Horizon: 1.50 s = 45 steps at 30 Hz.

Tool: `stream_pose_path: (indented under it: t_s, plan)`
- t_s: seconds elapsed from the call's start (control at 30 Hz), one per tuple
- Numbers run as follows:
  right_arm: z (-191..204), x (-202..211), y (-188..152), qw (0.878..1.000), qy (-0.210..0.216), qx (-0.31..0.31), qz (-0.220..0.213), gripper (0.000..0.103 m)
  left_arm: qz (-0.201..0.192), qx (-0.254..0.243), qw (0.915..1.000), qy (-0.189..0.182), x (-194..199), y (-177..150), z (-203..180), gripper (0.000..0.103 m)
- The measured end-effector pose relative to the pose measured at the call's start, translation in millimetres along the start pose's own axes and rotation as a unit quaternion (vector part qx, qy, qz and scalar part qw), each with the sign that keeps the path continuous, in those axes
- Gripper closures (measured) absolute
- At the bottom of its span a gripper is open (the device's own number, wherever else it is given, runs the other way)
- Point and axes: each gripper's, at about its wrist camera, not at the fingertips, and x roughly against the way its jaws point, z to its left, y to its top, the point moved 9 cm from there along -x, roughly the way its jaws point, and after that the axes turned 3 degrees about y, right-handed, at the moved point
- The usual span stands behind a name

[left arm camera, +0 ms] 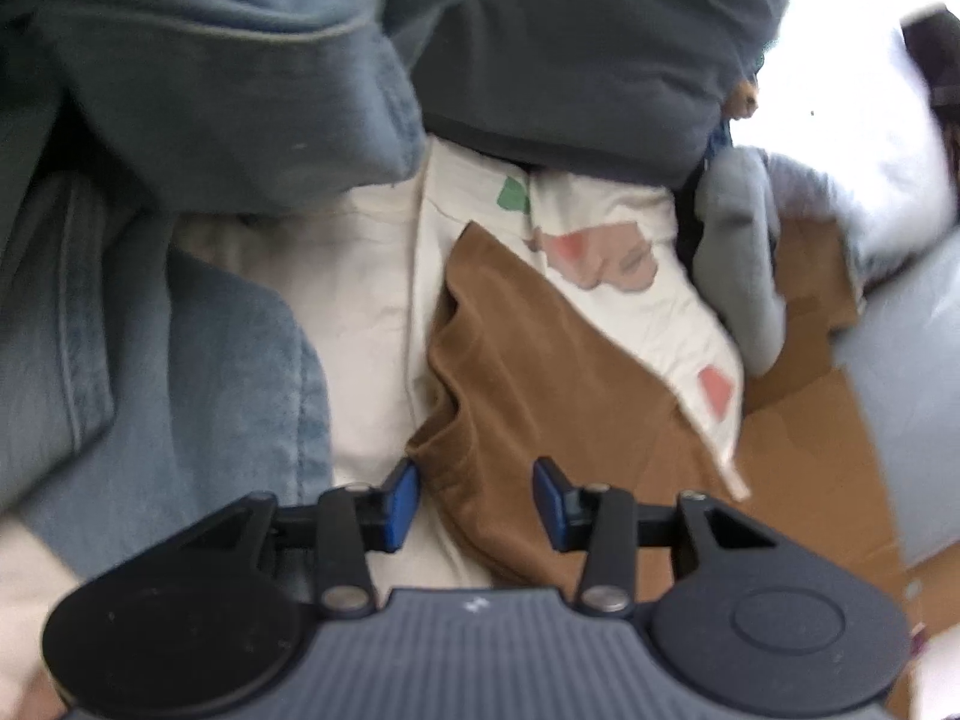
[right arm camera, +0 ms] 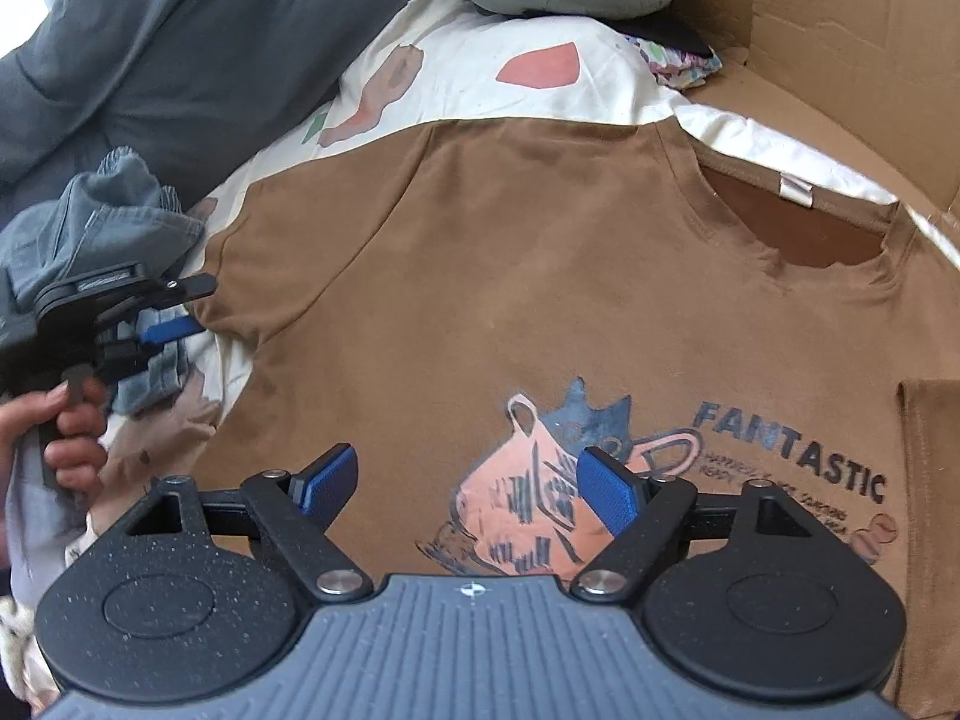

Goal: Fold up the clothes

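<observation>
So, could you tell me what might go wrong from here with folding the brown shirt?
The left gripper, open at the brown t-shirt sleeve, could pinch the cream sheet lying under it too. Denim clothes crowd that side and may snag as the sleeve folds over. The right gripper is open above the print, so nothing yet pins the shirt against sliding.

A brown T-shirt (right arm camera: 540, 276) with a pink-and-blue animal print and the word "FANTASTIC" lay spread flat, front up, over a cream patterned sheet (right arm camera: 480, 78), its neckline to the right and one sleeve rumpled.
</observation>
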Motion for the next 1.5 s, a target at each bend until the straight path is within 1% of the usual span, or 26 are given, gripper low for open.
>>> stream_pose_path:
  t_s: [0.07,0.13,0.2,0.3,0.33,0.4,0.43,0.57,0.7,0.77,0.8,0.83,0.9,1.0,1.07,1.13,1.17,1.2,1.27,1.33,1.47,1.5]
  plan:
    - [2,-3,1,1.000,0.004,-0.003,0.000,0.022,-0.007,0.007,0.9998,-0.015,7,1,-4,0.059]
    - [5,-5,2,1.000,0.007,-0.006,0.001,0.022,-0.005,0.006,0.9997,-0.023,9,0,-8,0.059]
    - [7,-8,3,1.000,0.011,-0.009,0.001,0.022,0.001,0.006,0.9998,-0.020,7,-2,-7,0.059]
    - [10,-11,5,1.000,0.016,-0.014,0.002,0.022,0.010,0.007,0.9999,-0.002,4,-8,-1,0.059]
    - [12,-13,5,1.000,0.018,-0.016,0.002,0.022,0.013,0.008,0.9999,0.004,2,-10,2,0.057]
    - [14,-14,6,1.000,0.021,-0.016,0.003,0.022,0.020,0.010,0.9996,0.017,-1,-14,8,0.050]
    - [15,-14,6,1.000,0.021,-0.015,0.003,0.022,0.021,0.010,0.9995,0.022,-3,-16,10,0.050]
    - [16,-16,7,1.000,0.020,-0.019,0.004,0.022,0.017,-0.007,0.9993,0.033,-11,-18,13,0.049]
    - [19,-22,7,0.999,0.023,-0.026,0.008,0.022,0.007,-0.013,0.9993,0.035,-19,-12,11,0.047]
    - [23,-26,7,0.999,0.030,-0.027,0.011,0.026,0.004,-0.003,0.9994,0.035,-21,-9,12,0.048]
    - [25,-29,6,0.999,0.036,-0.027,0.015,0.035,0.003,0.003,0.9994,0.035,-21,-7,13,0.050]
    - [29,-31,6,0.998,0.045,-0.026,0.020,0.048,0.002,0.009,0.9994,0.035,-21,-5,14,0.051]
    - [36,-36,6,0.998,0.059,-0.024,0.028,0.063,-0.003,0.009,0.9995,0.030,-16,-4,13,0.055]
    - [44,-42,8,0.997,0.070,-0.028,0.030,0.070,-0.011,0.011,0.9997,0.022,-7,-2,11,0.058]
    - [49,-46,9,0.996,0.077,-0.034,0.031,0.070,-0.017,0.017,0.9996,0.012,-1,-1,9,0.061]
    - [53,-49,11,0.995,0.084,-0.040,0.031,0.073,-0.021,0.022,0.9995,0.003,3,-1,8,0.064]
    - [55,-51,12,0.995,0.088,-0.043,0.029,0.074,-0.022,0.023,0.9995,-0.001,4,-1,7,0.072]
    - [58,-52,14,0.994,0.092,-0.045,0.027,0.074,-0.020,0.023,0.9995,-0.006,4,-1,6,0.083]
    - [62,-55,18,0.993,0.100,-0.051,0.023,0.074,-0.017,0.023,0.9995,-0.009,3,-2,6,0.093]
    - [68,-58,23,0.993,0.107,-0.054,0.018,0.074,-0.018,0.025,0.9995,-0.007,2,-1,7,0.093]
    - [76,-68,30,0.989,0.122,-0.081,0.017,0.074,-0.016,0.032,0.9993,0.000,-1,2,14,0.092]
    - [78,-71,31,0.988,0.125,-0.089,0.017,0.077,-0.016,0.034,0.9993,0.001,-2,3,15,0.092]
